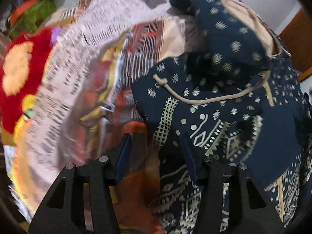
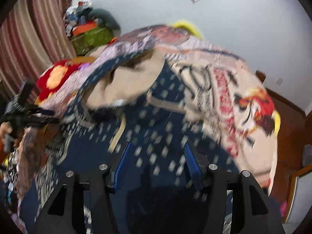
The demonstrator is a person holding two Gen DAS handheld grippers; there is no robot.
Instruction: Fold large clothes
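A navy garment (image 1: 234, 105) with cream geometric print, a tan lining and a tan drawstring lies bunched on a patterned bedspread (image 1: 64, 81). My left gripper (image 1: 156, 138) is open just above the garment's left edge, its right finger over the fabric. The same garment (image 2: 156, 117) fills the right wrist view, blurred. My right gripper (image 2: 157, 146) is open right over it, with navy cloth showing between the fingers. The left gripper (image 2: 39, 115) shows at the far left of that view.
A red plush cushion (image 1: 21, 72) with an orange flower lies at the bed's left. A pile of clothes and a green bag (image 2: 91, 37) stands by the striped curtain (image 2: 33, 39). A wooden headboard (image 2: 288, 117) borders the right.
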